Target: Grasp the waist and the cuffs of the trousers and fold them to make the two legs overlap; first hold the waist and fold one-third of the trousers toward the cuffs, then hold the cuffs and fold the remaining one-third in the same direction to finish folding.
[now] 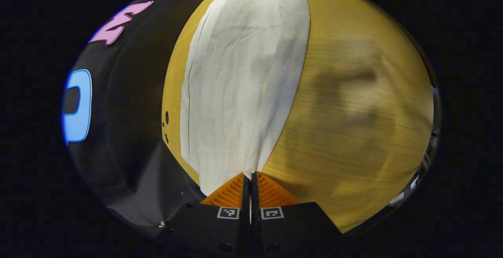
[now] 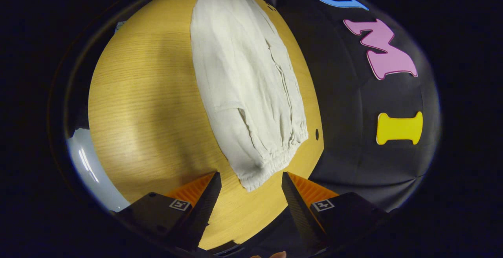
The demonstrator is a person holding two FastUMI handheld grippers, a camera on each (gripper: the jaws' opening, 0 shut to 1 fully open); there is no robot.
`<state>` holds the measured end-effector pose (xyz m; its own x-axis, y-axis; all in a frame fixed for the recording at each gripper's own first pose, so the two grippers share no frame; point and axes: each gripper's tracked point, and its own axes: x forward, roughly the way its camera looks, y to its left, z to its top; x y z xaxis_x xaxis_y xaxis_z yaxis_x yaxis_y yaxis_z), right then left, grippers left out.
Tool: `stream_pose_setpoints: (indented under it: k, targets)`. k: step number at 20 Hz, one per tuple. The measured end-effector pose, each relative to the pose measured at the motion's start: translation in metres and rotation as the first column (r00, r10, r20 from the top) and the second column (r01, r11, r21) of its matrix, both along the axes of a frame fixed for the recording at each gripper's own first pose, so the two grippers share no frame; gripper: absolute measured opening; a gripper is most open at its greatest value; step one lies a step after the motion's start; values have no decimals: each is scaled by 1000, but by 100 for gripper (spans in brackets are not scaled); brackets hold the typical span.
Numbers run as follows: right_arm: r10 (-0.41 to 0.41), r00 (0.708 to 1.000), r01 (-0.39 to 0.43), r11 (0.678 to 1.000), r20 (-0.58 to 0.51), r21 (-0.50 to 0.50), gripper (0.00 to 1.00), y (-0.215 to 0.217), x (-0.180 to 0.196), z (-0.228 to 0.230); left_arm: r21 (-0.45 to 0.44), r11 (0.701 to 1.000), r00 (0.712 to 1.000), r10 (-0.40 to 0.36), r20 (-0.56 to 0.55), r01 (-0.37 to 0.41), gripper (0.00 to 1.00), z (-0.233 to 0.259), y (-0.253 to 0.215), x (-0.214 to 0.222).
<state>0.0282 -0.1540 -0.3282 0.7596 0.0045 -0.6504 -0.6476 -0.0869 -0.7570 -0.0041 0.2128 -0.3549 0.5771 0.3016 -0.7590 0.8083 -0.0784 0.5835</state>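
Off-white crinkled cloth trousers (image 2: 247, 85) lie lengthwise on the light wooden surface (image 2: 145, 105), legs seemingly already overlapped. To do the step well: both ends need a firm pinch at the fabric edge, lifting evenly so layers stay aligned. Left tool (image 1: 250, 179) is closed, fingers pinching a corner of the trousers at one end. Right tool (image 2: 251, 185) is wide open, hovering just over the elastic gathered end, a finger either side, not gripping yet; it should drop and close on the edge.
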Motion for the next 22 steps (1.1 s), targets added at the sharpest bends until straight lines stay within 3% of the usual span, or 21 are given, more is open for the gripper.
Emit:
stream_pose_setpoints:
  k: [3, 4, 8, 11, 16, 22]
  targets:
    - [35, 999, -36, 999, -9, -40, 93, 6, 21, -8, -2, 1000, 1000, 21, 3, -21, 6, 0, 1, 0]
    - [28, 998, -31, 998, -52, -55, 85, 4, 23, -17, -1, 1000, 1000, 23, 5, -23, 6, 0, 1, 0]
    - [10, 998, -17, 994, -69, -107, 28, 5, 34, -29, 13, 1000, 999, 25, 34, -26, 6, 1, 1, 1]
    - [-20, 997, 14, 996, -68, -93, 6, 4, 36, -30, -15, 996, 993, 83, 88, -82, 6, 3, -1, 2]
    - [-62, 995, 61, 998, 75, 14, 6, 19, 42, 7, -91, 986, 950, 159, 268, -140, 5, 25, -16, 13]
    - [-192, 959, 156, 972, 207, 178, 6, 36, 81, 52, -154, 977, 886, 197, 420, -145, 5, 67, -34, 52]
